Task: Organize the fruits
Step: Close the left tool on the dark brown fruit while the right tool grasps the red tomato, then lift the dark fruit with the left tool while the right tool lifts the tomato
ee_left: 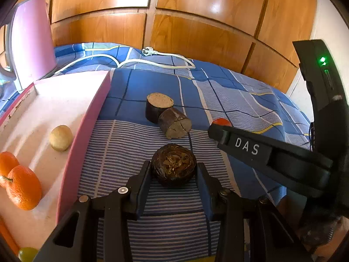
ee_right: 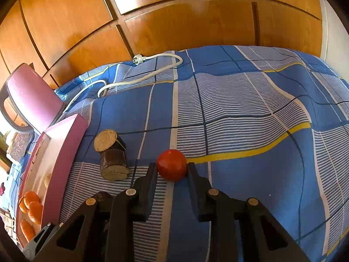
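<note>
1. One bedsheet (ee_right: 250,113), blue with striped and checked panels, covers the whole surface in front of a wooden wardrobe (ee_right: 174,21).
2. One pink tray (ee_left: 87,135) lies at the left of the sheet, its raised side wall running beside the loose fruit.
3. One pink kettle (ee_left: 32,41) stands behind the tray, and one white cable (ee_left: 152,62) with a plug loops across the sheet at the back.
4. Two cut brown cylinders (ee_left: 168,118) with pale faces lie touching each other on the sheet, just right of the tray wall.
5. In the tray the left view shows two oranges (ee_left: 21,185) pressed together, one pale round fruit (ee_left: 60,138) farther back, and one green fruit (ee_left: 27,253) at the bottom edge; the right view shows what seems a third orange lower down.
6. One dark brown round fruit (ee_left: 174,166) sits on the striped panel outside the tray, near its wall.
7. One red fruit (ee_right: 172,167) sits on the sheet to the right of the cylinders.
8. The left gripper (ee_left: 174,170) reaches low and forward; its jaws flank the dark fruit on both sides, touching or nearly so, though a firm clamp cannot be told.
9. The right gripper (ee_right: 172,170) is angled down likewise, its jaws bracketing the red fruit, grip equally uncertain.
</note>
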Demonstrator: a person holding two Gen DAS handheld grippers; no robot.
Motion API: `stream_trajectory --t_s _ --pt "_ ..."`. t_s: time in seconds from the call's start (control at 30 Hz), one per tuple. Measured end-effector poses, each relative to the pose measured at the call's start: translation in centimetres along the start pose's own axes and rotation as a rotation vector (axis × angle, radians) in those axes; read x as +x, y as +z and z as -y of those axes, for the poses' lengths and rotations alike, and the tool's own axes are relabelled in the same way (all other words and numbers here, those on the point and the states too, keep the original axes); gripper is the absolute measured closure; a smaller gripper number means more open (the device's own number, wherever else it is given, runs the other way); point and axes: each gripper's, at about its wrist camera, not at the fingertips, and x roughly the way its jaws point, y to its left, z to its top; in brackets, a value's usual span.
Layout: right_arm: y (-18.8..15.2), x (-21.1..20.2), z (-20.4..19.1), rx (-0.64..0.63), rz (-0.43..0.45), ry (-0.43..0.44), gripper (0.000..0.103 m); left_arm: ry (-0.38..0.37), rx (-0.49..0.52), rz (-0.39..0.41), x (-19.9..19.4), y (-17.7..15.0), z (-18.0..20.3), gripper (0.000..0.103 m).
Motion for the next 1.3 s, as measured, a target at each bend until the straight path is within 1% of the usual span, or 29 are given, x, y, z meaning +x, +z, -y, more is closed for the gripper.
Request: stream_trajectory --t_s 0.63,0.7,1.0,1.13,1.3 --pt "-0.2 0.0 0.3 0.016 0.004 0.016 0.075 0.003 0.004 0.006 -0.1 -0.1 0.1 0.062" --pt "-0.1 -0.1 0.3 0.015 0.004 0.008 0.077 0.002 0.003 0.006 -0.1 -0.1 0.0 0.062" --pt "-0.3 -0.4 0.1 0.001 0.005 0.001 0.077 0.005 0.007 0.009 -0.2 -0.1 0.0 0.062" --pt "-0.5 -0.6 0.0 -0.011 0.005 -0.007 0.077 0.017 0.017 0.01 -0.5 -0.2 0.2 0.062" --pt "-0.9 -0.9 -0.3 -0.049 -0.004 -0.037 0.077 0.042 0.038 0.017 -1.2 -0.9 0.4 0.062"
